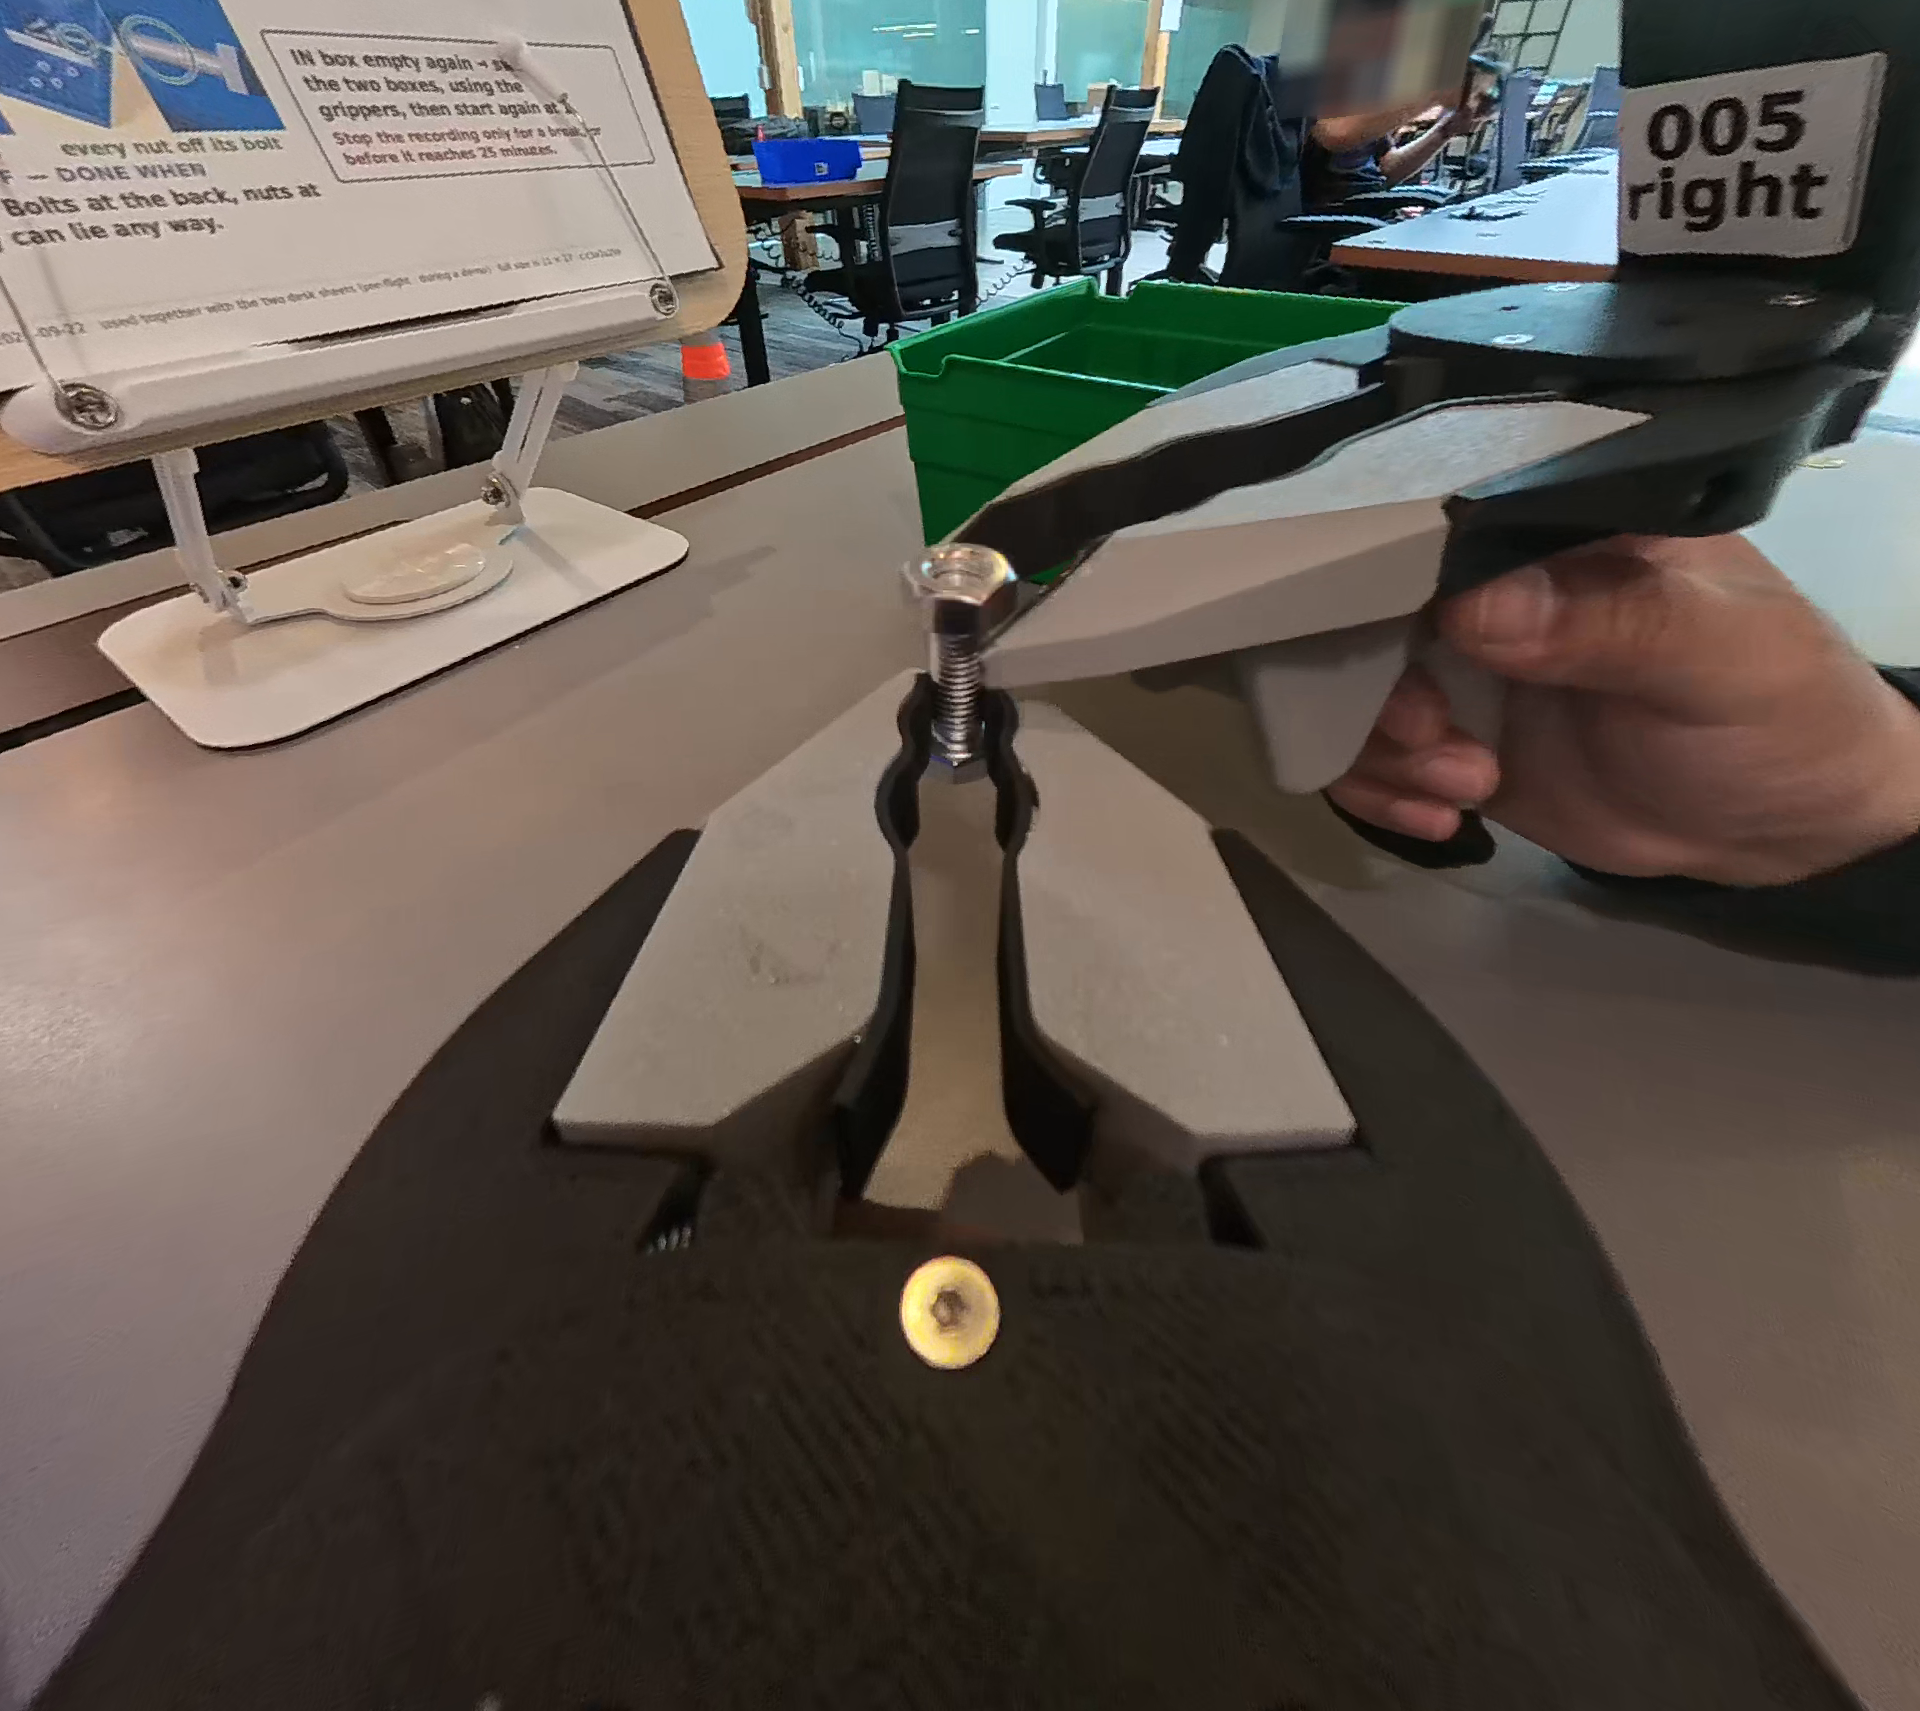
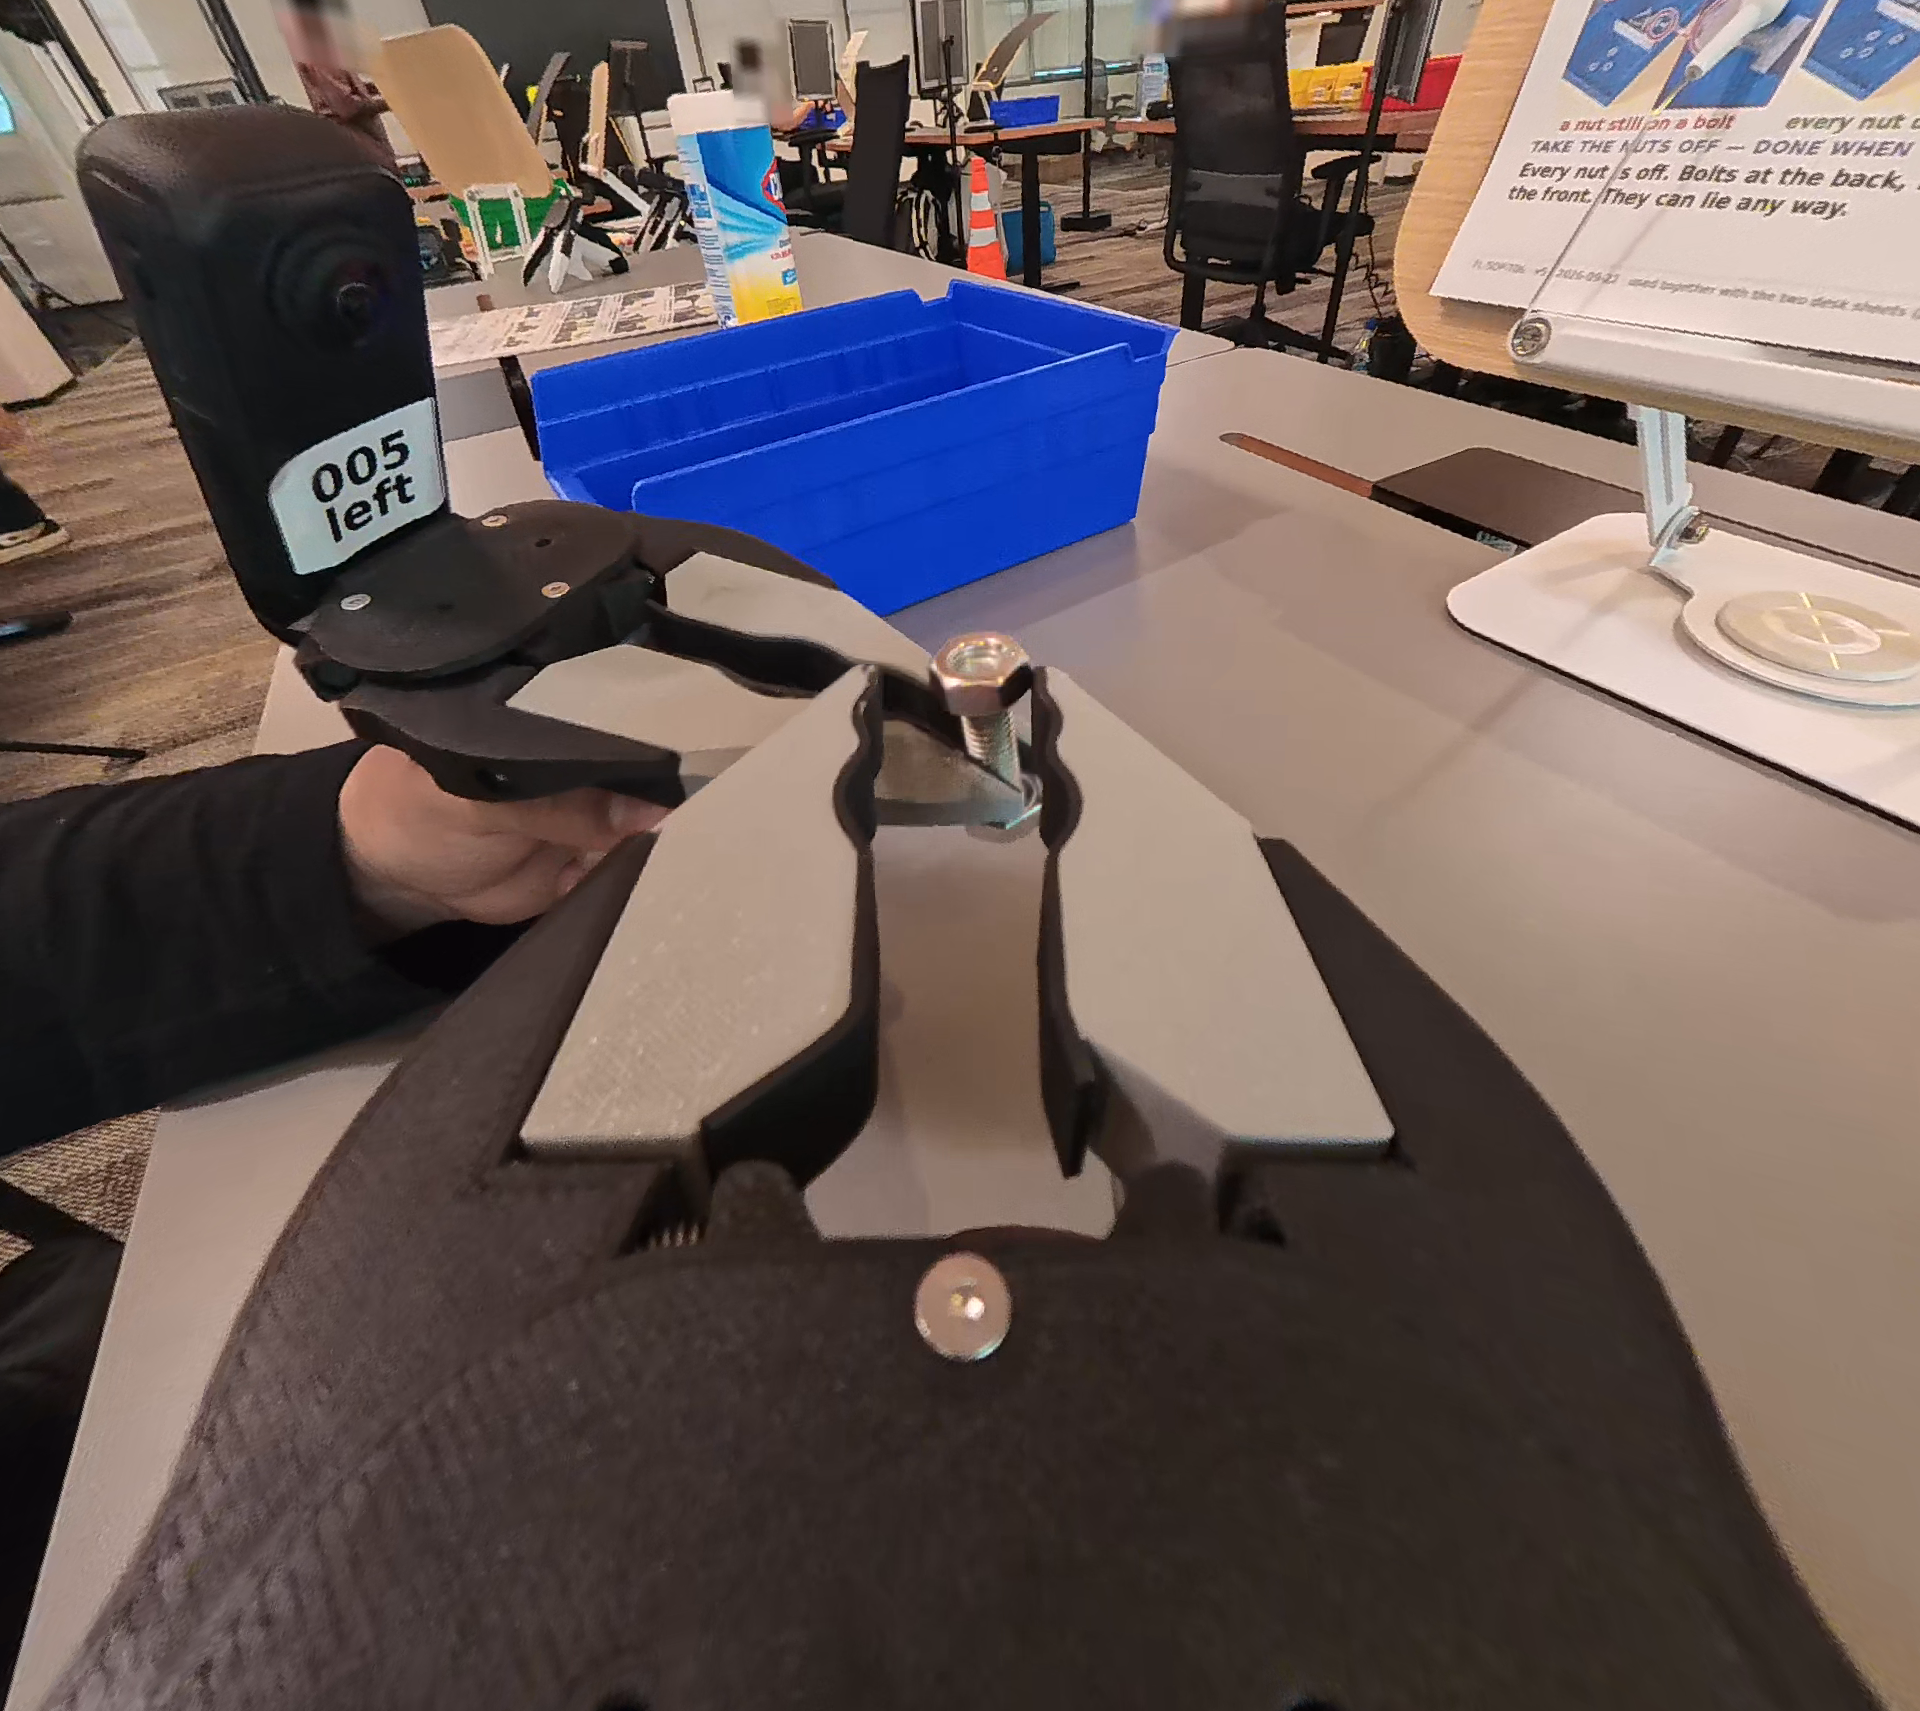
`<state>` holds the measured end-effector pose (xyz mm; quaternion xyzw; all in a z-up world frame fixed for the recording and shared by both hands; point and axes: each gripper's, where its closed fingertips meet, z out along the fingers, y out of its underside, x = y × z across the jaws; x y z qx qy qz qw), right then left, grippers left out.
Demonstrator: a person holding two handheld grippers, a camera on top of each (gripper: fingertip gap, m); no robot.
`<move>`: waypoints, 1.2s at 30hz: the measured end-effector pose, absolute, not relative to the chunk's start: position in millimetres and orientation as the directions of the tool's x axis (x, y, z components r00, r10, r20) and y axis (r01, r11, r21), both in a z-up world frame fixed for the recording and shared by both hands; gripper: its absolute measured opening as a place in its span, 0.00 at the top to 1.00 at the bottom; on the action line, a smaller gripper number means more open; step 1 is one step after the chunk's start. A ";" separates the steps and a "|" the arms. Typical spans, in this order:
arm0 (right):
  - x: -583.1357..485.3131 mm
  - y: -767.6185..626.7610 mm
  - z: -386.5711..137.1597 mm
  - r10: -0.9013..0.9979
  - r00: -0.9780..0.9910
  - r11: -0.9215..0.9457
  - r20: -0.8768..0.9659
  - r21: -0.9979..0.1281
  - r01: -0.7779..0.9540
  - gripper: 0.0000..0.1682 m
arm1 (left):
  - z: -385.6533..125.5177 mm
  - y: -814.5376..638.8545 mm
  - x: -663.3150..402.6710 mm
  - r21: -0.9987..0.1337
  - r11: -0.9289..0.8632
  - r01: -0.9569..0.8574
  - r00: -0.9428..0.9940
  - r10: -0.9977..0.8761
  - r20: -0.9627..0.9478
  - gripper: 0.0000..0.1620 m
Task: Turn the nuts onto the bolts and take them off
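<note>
Bolt (image 1: pixel 952 705) stands upright above the desk (image 1: pixel 416 882), held tight low down by our left claw (image 1: pixel 954 752) so it cannot spin, while our right claw (image 2: pixel 956 705) squeezes the nut (image 1: pixel 958 583) on top to turn it.

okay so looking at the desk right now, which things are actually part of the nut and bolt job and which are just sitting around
Job: bolt, held upright by the left gripper; nut at its top, gripped by the right gripper; blue bin; green bin.

Lying about: instruction stand, wipes canister, orange cone.
</note>
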<state>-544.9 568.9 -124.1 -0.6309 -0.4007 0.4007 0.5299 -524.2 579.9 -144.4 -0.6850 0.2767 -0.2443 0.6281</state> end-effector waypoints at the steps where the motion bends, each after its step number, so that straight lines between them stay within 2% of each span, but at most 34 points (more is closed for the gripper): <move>1: -545.4 568.7 -123.9 0.930 0.358 -0.117 -0.081 -0.990 0.079 0.85 | -144.1 578.7 -522.3 -0.996 -0.054 -0.075 0.723 -0.690 -0.017 0.96; 4: -546.8 568.7 -125.2 0.929 0.363 -0.111 -0.072 -0.990 0.088 0.86 | -145.2 575.4 -517.0 -0.994 -0.038 -0.101 0.713 -0.700 -0.046 0.96; 7: -546.5 569.4 -125.4 0.928 0.368 -0.108 -0.067 -0.990 0.090 0.90 | -145.0 571.8 -512.6 -0.993 -0.021 -0.115 0.697 -0.714 -0.065 0.96; 16: -546.4 569.4 -126.7 0.927 0.369 -0.109 -0.064 -0.989 0.104 0.90 | -146.2 571.0 -510.9 -0.992 -0.022 -0.121 0.689 -0.721 -0.068 0.96; 19: -544.4 573.5 -126.9 0.919 0.387 -0.122 -0.076 -0.988 0.096 0.78 | -146.9 577.4 -519.2 -0.993 -0.043 -0.110 0.723 -0.689 -0.050 0.96; 20: -543.3 574.2 -126.3 0.918 0.390 -0.121 -0.076 -0.988 0.092 0.77 | -147.6 580.9 -523.8 -0.993 -0.056 -0.103 0.740 -0.671 -0.039 0.96; 24: -541.0 574.7 -123.7 0.914 0.403 -0.091 -0.046 -0.991 0.093 0.77 | -151.9 589.3 -536.2 -0.991 -0.110 -0.079 0.776 -0.631 0.008 0.96; 27: -544.1 570.2 -125.1 0.919 0.394 -0.056 -0.003 -0.991 0.124 0.84 | -152.3 587.1 -533.1 -0.990 -0.101 -0.098 0.769 -0.640 -0.011 0.96; 36: -549.5 568.4 -128.8 0.917 0.398 -0.041 0.019 -0.989 0.142 0.83 | -153.2 573.2 -512.6 -0.986 -0.051 -0.159 0.704 -0.706 -0.077 0.96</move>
